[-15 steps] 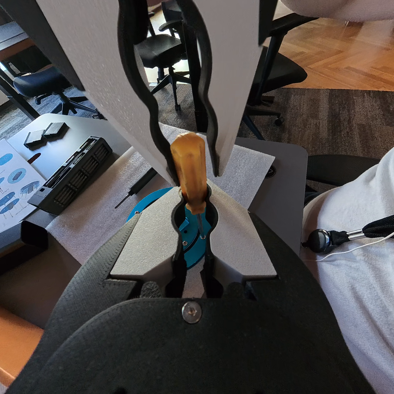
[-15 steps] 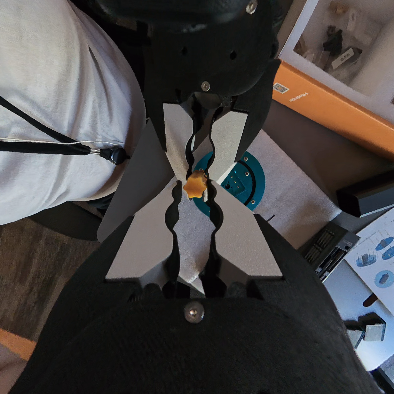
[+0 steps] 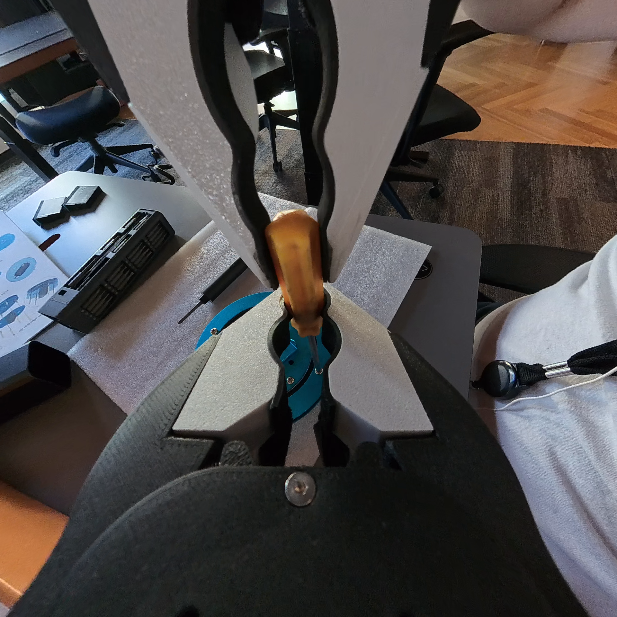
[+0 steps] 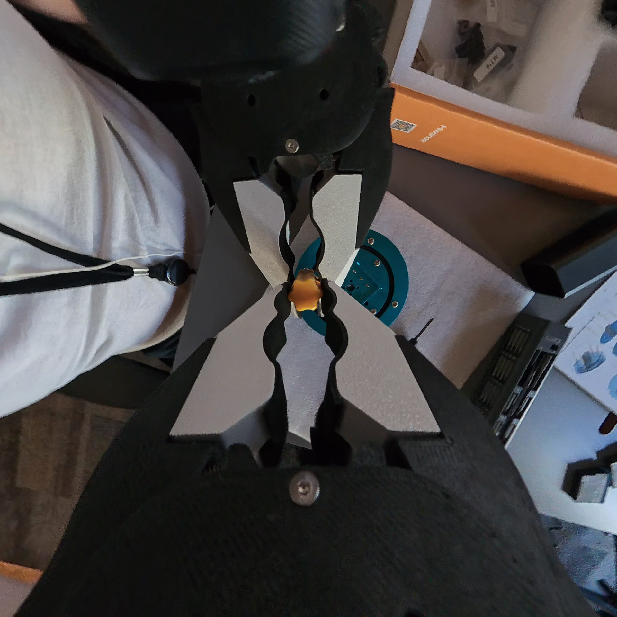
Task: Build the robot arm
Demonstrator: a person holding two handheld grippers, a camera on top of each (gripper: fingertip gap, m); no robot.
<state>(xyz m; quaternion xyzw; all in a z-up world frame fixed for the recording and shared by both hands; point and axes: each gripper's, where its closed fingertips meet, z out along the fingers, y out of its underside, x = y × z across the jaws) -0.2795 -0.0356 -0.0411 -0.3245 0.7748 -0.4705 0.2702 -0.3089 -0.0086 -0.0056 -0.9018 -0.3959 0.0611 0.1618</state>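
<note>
Left hand-held gripper point(image 3: 305, 302): from where I sit, its two fingers are drawn in around the lower end of the screwdriver point(image 3: 295, 257) handle. The tips appear to press it from both sides, just above the narrow collar.

Right hand-held gripper point(image 4: 304, 295): it comes in from the opposite side, clamped on the same amber handle higher up. The handle's fluted end shows between its black wavy pads point(image 4: 329, 300).

Screwdriver: it stands near upright, tilted a little. Its thin steel shaft runs down to a small screw point(image 3: 319, 370) on the blue metal disc point(image 4: 384, 277).

Handling, as I judge it: the tool looks light and rigid. The glossy plastic handle could slip or twist in the pads, so the fluted middle is the place to hold. The slim shaft could skid off the screw head if leaned on.

Blue metal disc: it lies flat on a white foam sheet point(image 3: 377, 267), partly hidden under both sets of fingers. It looks stiff and free to slide on the foam.

Nearby: a small black precision driver point(image 3: 217, 290) lies on the foam just beside the disc. An open bit case point(image 3: 110, 270) sits on the grey desk point(image 3: 447, 300), next to a printed sheet point(image 3: 20, 283).

Beyond: an orange-sided box point(image 4: 500, 147) lies at the far edge. A person in a white shirt point(image 3: 534, 434) sits close to the desk.
</note>
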